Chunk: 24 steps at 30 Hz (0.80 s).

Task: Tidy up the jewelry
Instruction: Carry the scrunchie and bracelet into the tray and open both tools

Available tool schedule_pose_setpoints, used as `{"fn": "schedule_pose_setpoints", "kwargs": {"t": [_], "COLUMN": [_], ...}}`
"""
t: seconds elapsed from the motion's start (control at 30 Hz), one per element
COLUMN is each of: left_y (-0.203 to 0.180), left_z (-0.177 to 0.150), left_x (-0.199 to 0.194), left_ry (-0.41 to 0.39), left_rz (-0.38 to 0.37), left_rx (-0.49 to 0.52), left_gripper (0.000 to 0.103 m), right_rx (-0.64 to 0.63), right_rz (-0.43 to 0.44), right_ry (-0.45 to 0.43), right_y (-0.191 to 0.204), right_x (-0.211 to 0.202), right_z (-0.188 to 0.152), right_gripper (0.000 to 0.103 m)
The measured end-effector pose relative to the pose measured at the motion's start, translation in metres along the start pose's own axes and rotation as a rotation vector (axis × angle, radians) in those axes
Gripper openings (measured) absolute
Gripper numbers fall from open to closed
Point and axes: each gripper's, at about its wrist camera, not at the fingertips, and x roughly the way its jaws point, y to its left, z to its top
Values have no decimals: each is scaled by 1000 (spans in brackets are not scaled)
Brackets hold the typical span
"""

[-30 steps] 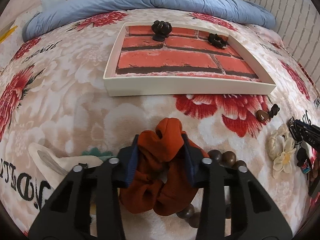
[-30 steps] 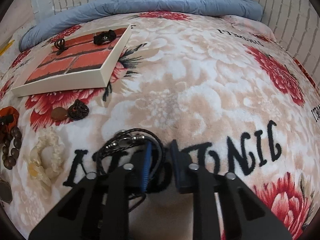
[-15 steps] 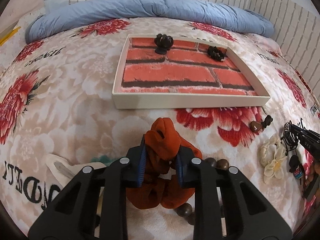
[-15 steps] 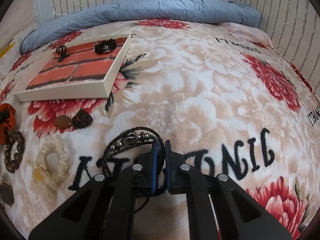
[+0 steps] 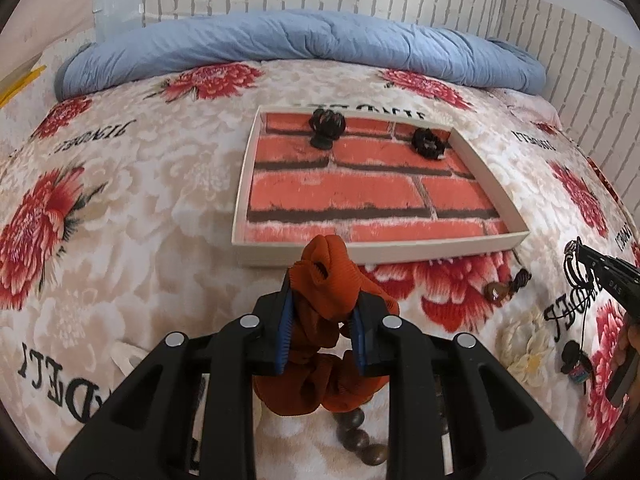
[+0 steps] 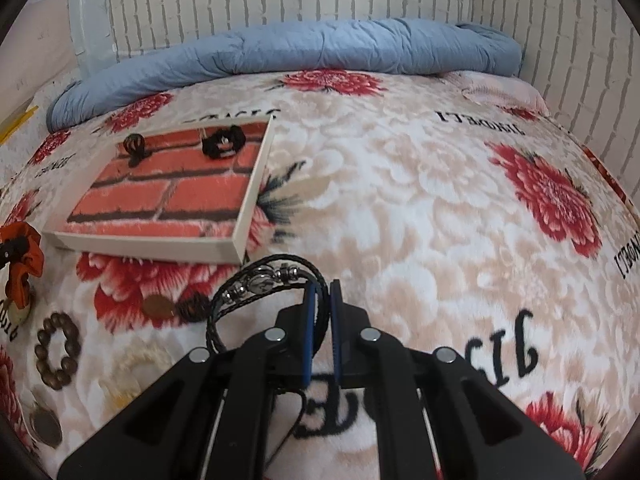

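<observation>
My left gripper [image 5: 320, 312] is shut on an orange scrunchie [image 5: 324, 276] and holds it lifted above the bed, just in front of the white tray [image 5: 400, 249] with a brick-pattern floor. Two black hair pieces [image 5: 327, 125] [image 5: 428, 143] lie at the tray's far side. My right gripper [image 6: 320, 312] is shut on a black braided bracelet [image 6: 264, 280], raised off the blanket to the right of the tray [image 6: 244, 236]. The scrunchie also shows in the right wrist view [image 6: 24, 248].
A wooden bead bracelet [image 6: 56, 356], a cream flower scrunchie [image 5: 524, 344], a brown pendant on a black cord [image 5: 496, 291] and a round compact [image 6: 46, 426] lie on the floral blanket. A blue duvet [image 5: 304, 48] and a white brick wall lie behind.
Both grippers closed fully on their items and lifted them off the blanket. The left one moved toward the tray with the scrunchie; the right rose with the bracelet.
</observation>
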Motion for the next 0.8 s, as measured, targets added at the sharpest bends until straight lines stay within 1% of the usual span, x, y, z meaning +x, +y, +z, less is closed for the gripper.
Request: {"fn": "schedule_pose_setpoints", "kwargs": {"t": [0.3, 0.5, 0.63, 0.8], "left_y": [-3, -10, -12, -10], "left_z": [38, 77, 101, 120], "left_x": [-2, 2, 17, 57], "left_ry": [-36, -71, -79, -52], "left_rz": [-11, -20, -19, -2], "left_rx": [-1, 13, 22, 30], "left_gripper": [22, 22, 22, 22], "right_rx": [10, -5, -23, -30], "right_rz": [32, 54, 64, 72], "right_ry": [-47, -78, -84, -64], "right_y": [23, 49, 70, 92], "right_x": [2, 11, 26, 60], "right_z": [51, 96, 121, 138], "right_gripper": [7, 7, 7, 7]}}
